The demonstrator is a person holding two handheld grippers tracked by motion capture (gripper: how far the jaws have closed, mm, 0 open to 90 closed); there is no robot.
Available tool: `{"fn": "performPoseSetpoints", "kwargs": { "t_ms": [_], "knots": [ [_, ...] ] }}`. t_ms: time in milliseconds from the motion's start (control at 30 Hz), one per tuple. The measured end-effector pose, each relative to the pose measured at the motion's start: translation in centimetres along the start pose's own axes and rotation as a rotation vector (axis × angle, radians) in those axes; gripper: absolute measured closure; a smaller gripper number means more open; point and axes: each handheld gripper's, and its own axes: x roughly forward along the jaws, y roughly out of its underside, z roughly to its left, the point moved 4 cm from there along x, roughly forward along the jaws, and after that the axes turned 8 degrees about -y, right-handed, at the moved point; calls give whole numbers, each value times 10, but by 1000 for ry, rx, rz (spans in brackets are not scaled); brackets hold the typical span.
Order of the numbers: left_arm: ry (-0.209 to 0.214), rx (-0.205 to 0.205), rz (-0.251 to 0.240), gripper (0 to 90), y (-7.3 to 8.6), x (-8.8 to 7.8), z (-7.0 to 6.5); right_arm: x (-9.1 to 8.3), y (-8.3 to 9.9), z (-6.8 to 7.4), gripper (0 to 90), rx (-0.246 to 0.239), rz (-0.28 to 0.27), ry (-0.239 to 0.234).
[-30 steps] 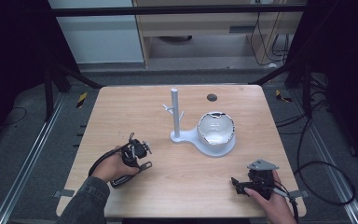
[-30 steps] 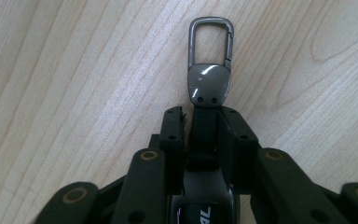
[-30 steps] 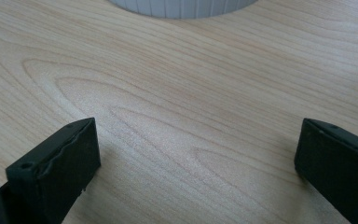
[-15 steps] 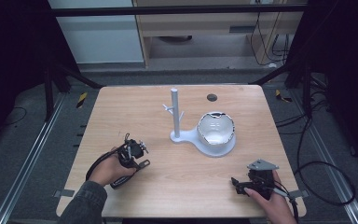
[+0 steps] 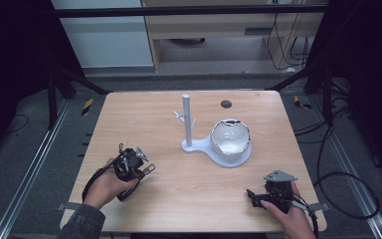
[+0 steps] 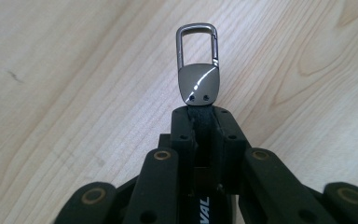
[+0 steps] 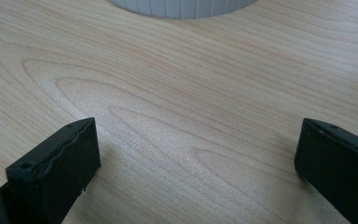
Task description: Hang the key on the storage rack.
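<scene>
Left claw (image 6: 200,112): closed tight on the dark strap of a grey metal key clip with a carabiner loop (image 6: 198,65), held just above the light wooden table (image 5: 179,199).
Right claw (image 7: 196,154): jaws spread wide, nothing between them, low over the table.
White stand with upright post and dish (image 5: 218,144): mid-table, well apart from both claws.

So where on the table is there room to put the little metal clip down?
The left tongs pinch the metal clip. Bare wood lies wide along the table's left side, from the far edge toward those tongs, and in the near middle between both tongs. The right tongs rest open at the near right. It is crowded around the white stand and its bowl.
</scene>
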Motion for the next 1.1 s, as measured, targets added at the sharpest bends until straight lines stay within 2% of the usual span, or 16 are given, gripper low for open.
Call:
{"fn": "performPoseSetpoints", "kwargs": {
  "t_ms": [67, 100, 300, 700, 900, 1100],
  "knots": [
    [-2, -27, -45, 800, 1, -9, 1, 0, 0, 0, 4, -1, 0, 0],
    [-7, -27, -57, 801, 2, -13, 1, 0, 0, 0, 4, 0, 0, 0],
    [-26, -34, -99, 802, 10, -27, 2, 0, 0, 0, 4, 0, 0, 1],
    [-57, -61, -146, 803, 14, -40, 5, 0, 0, 0, 4, 1, 0, 2],
    [-91, -75, -203, 806, 11, -47, 5, 0, 0, 0, 4, 0, 0, 0],
    [-101, -88, -244, 807, 7, -53, 6, 0, 0, 0, 4, 1, 0, 2]
  ]
}}
